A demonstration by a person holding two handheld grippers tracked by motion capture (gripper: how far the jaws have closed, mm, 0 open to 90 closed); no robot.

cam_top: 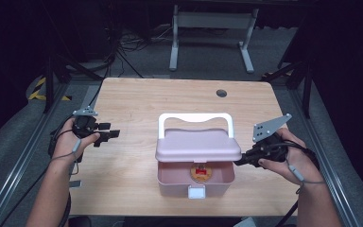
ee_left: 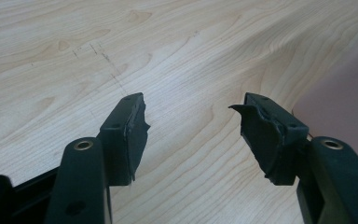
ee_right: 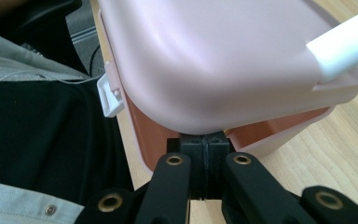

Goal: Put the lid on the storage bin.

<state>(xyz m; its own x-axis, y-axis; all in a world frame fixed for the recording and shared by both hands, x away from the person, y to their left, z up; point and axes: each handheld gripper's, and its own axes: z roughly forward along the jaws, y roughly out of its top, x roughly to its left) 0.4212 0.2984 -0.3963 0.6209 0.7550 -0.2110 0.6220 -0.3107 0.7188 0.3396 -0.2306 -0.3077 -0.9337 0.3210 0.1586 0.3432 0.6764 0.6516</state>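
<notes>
A pink box with a white handle stands on the wooden table, near its front edge. Its lid is raised a little at the front, and a round orange item shows inside. A white latch hangs at the box's front. My right gripper is shut, with its tips tucked under the lid's right edge. In the right gripper view the jaws meet just below the lid and above the base. My left gripper is open over bare table, left of the box.
A cable hole sits in the table's far right part. A white desk frame stands on the floor beyond the table. In the left gripper view, a pink side of the box lies to the right of the open gripper.
</notes>
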